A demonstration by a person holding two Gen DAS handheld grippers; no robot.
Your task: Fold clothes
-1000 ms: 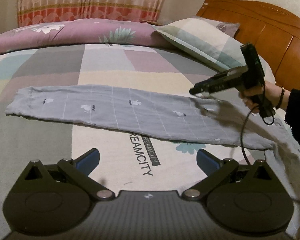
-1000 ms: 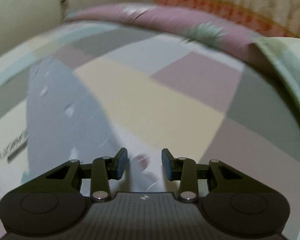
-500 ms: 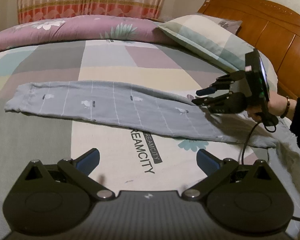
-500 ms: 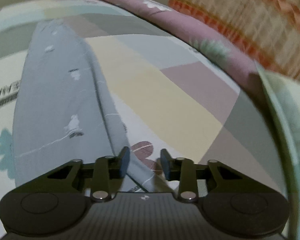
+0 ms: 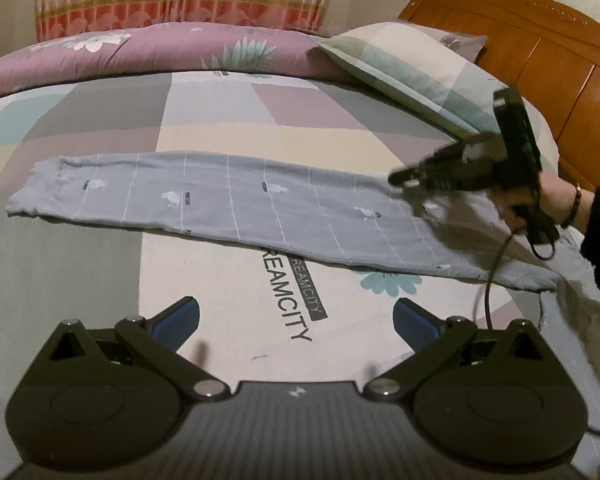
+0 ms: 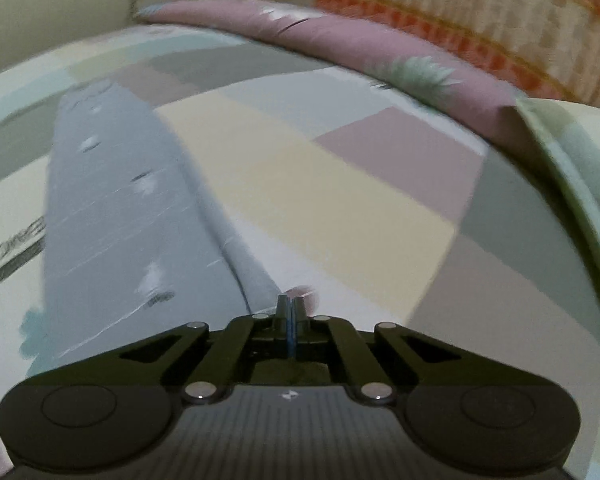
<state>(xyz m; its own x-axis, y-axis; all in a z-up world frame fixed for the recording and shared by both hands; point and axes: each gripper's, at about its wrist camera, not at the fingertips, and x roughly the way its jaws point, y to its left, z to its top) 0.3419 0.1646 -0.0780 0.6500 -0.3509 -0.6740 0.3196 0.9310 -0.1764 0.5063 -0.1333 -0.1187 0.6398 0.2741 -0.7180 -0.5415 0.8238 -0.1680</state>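
One garment in play: grey pyjama-type trousers [image 5: 236,200], thin printed cotton, laid out long and flat across the bedspread [image 5: 220,144], already narrowed to a single-leg-width strip. Cuff end lies far left of the left gripper [image 5: 296,316], waist end off to its right under the right gripper [image 5: 410,180].

Handling guess: light, limp, no stiffness. It will sag and drag, and slide easily on the bedspread. Pinch hems or corners through all layers, not mid-panel, or layers will separate.

Left gripper: jaws spread wide, nothing between them, hovering short of the trousers, which run crosswise ahead of it.

Right gripper: jaws clenched tight. In its own blurred view the trousers' edge runs straight up to the tips; whether cloth is actually pinched I cannot tell.

Further out: pillow [image 5: 412,64] and headboard [image 5: 540,48] beyond the right gripper, rolled quilt [image 5: 148,56] straight ahead.
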